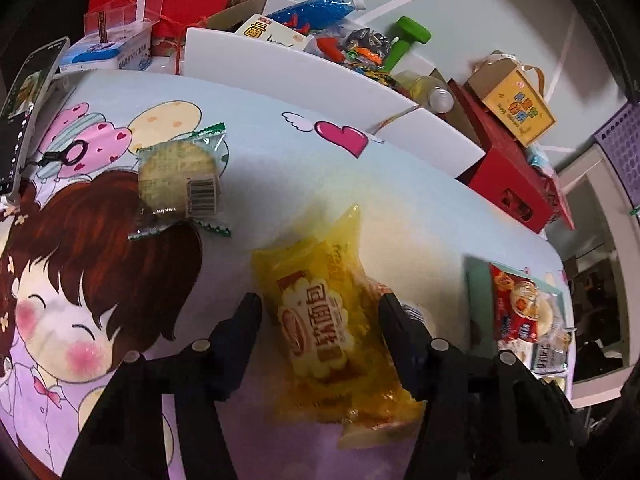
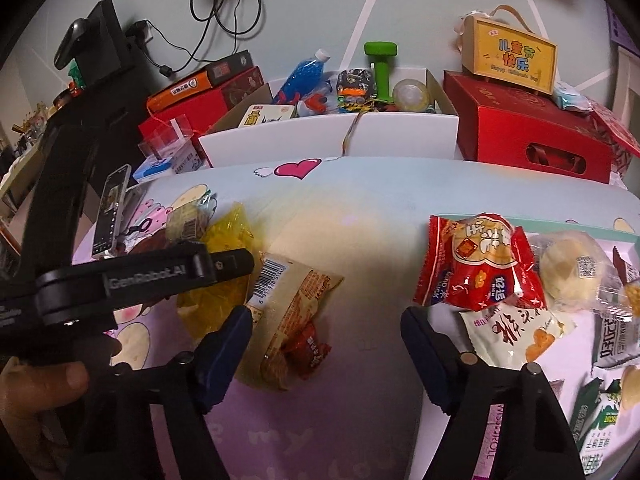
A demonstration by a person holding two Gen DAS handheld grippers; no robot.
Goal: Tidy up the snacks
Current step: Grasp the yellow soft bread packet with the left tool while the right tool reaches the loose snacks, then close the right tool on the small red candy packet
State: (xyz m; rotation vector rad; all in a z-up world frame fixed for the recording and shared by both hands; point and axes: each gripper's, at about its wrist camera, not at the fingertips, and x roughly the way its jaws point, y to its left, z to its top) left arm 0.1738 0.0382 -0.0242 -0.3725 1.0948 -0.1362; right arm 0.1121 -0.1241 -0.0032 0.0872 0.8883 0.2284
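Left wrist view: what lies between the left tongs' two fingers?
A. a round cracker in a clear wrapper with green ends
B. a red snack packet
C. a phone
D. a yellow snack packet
D: the yellow packet lies between the two fingers of the left tongs, while the cracker sits farther up on the cartoon-print cloth.

I'm holding my right gripper [image 2: 326,322] with jaws apart over the cartoon cloth [image 2: 360,208], the beige snack packet [image 2: 292,312] lying just inside its left finger.
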